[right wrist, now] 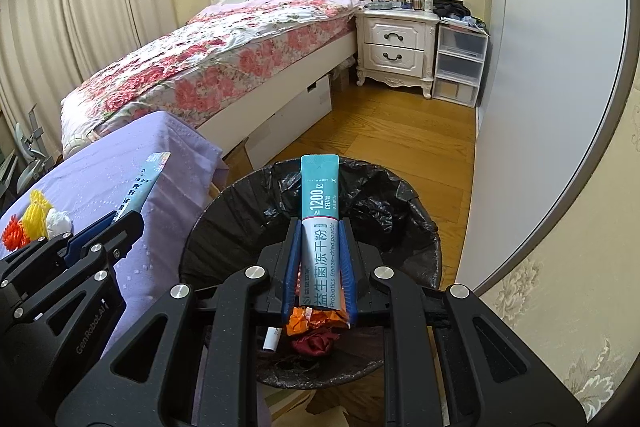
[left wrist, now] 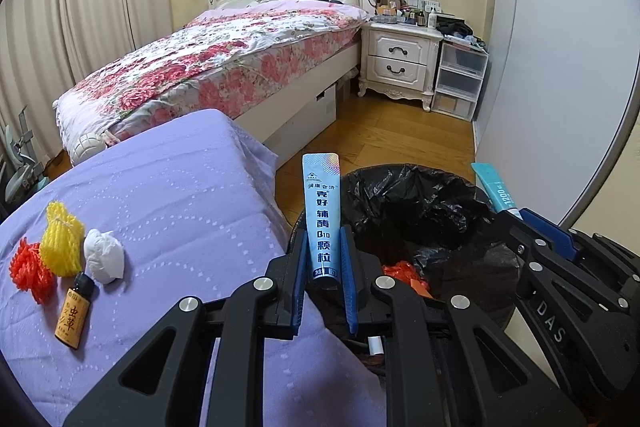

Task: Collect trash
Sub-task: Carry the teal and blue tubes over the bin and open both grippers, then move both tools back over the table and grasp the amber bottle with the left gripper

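My left gripper [left wrist: 323, 251] is shut on a light blue sachet [left wrist: 322, 211] and holds it upright at the left rim of the black-lined trash bin [left wrist: 420, 203]. My right gripper [right wrist: 320, 247] is shut on a teal and white probiotic sachet [right wrist: 322, 227], upright over the bin [right wrist: 248, 211]. Orange and red wrappers [right wrist: 316, 319] lie inside the bin. On the purple cloth [left wrist: 160, 195] lie a yellow foam net [left wrist: 60, 243], an orange foam net [left wrist: 30, 271], a white crumpled tissue [left wrist: 104, 261] and a small brown bottle [left wrist: 76, 311].
A bed with a floral cover [left wrist: 224, 63] stands behind the table. A white nightstand [left wrist: 400, 61] and plastic drawers [left wrist: 460, 83] stand at the back. A white wardrobe door [left wrist: 560, 87] lines the right. Wooden floor [left wrist: 392, 135] lies between.
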The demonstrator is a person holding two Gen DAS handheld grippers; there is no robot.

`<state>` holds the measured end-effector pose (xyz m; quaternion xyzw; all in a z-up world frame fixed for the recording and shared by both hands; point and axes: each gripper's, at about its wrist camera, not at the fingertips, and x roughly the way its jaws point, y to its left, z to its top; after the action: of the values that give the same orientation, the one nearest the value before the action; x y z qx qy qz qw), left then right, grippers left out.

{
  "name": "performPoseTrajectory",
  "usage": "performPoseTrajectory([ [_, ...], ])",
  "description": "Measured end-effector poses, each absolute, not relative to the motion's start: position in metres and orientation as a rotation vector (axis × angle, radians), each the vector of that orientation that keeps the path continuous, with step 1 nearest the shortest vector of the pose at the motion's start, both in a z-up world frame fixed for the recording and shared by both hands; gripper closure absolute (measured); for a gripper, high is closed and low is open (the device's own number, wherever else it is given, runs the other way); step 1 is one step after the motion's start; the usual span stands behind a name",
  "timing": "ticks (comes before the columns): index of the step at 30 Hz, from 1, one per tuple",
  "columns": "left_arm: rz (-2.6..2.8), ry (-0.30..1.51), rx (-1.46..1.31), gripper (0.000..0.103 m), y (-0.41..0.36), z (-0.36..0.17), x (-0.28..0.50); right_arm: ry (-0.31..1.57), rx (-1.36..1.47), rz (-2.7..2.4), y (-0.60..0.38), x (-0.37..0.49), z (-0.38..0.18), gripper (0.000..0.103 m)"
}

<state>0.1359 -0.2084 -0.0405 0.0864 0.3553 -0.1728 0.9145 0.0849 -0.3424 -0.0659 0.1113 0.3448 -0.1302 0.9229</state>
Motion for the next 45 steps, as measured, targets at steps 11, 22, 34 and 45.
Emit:
performPoseTrajectory([
  [11, -0.354, 0.750, 0.214, 0.086, -0.224, -0.051, 0.145, 0.709, 0.255, -0.282, -0.354, 0.090, -0.071, 0.084],
  [22, -0.346, 0.745, 0.227, 0.060, -0.225, -0.052, 0.143, 0.695, 0.270, -0.305, -0.361, 0.087, -0.073, 0.073],
  [34, -0.318, 0.718, 0.209, 0.034, -0.214, -0.044, 0.138, 0.686, 0.274, -0.338, -0.364, 0.080, -0.073, 0.049],
  [45, -0.280, 0.713, 0.221, 0.032, -0.187, -0.039, 0.124, 0.684, 0.263, -0.317, -0.351, 0.072, -0.069, 0.043],
])
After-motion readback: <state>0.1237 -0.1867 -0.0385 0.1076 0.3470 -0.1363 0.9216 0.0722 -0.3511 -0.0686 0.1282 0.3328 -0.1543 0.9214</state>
